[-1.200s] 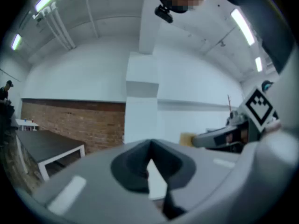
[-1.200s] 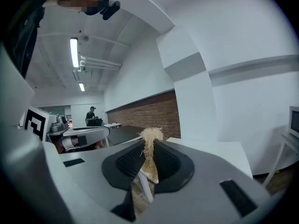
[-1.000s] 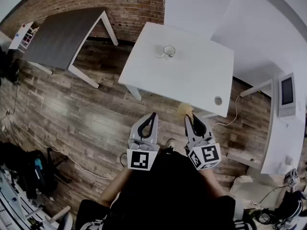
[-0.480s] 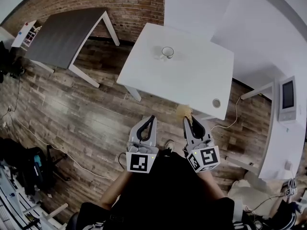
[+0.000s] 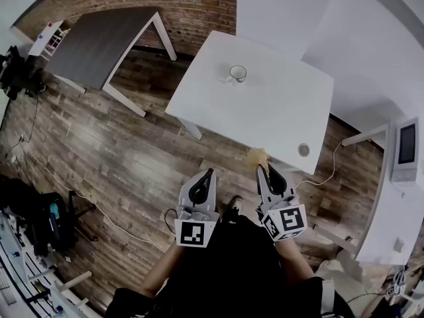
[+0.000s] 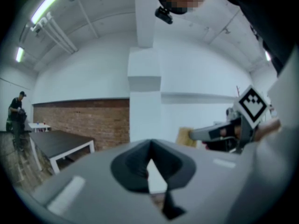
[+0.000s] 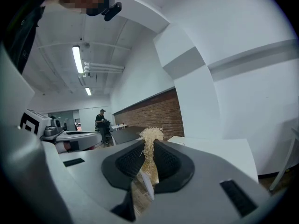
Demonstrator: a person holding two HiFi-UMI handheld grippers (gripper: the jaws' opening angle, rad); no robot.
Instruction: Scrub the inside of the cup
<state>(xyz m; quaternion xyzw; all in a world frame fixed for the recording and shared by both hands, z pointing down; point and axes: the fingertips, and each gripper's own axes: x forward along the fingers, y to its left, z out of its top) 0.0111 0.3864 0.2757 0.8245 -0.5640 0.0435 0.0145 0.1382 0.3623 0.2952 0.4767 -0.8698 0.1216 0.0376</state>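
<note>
Left hand-held gripper (image 6: 150,146) is seen pressed together, tips meeting, with nothing pinched between them. Right hand-held gripper (image 7: 148,148) is clamped on a straw-coloured fibrous scrubber (image 7: 150,136) — its tuft sticks out past the jaw tips. Both are held side by side, apart from each other, low in front of the person's torso. They are pointed toward the white desk (image 5: 278,118) and held over the wooden floor (image 5: 119,158), close to the desk's near edge.

The cup (image 5: 237,73) is stood upright on the far part of that desk — well apart from both grippers, untouched. A small round fitting (image 5: 303,150) is set near the desk's near right corner. A dark desk (image 5: 99,42) is placed to the left, by a brick wall (image 5: 192,2). A person (image 7: 100,118) is seen standing far back in the room in the right gripper view.
</note>
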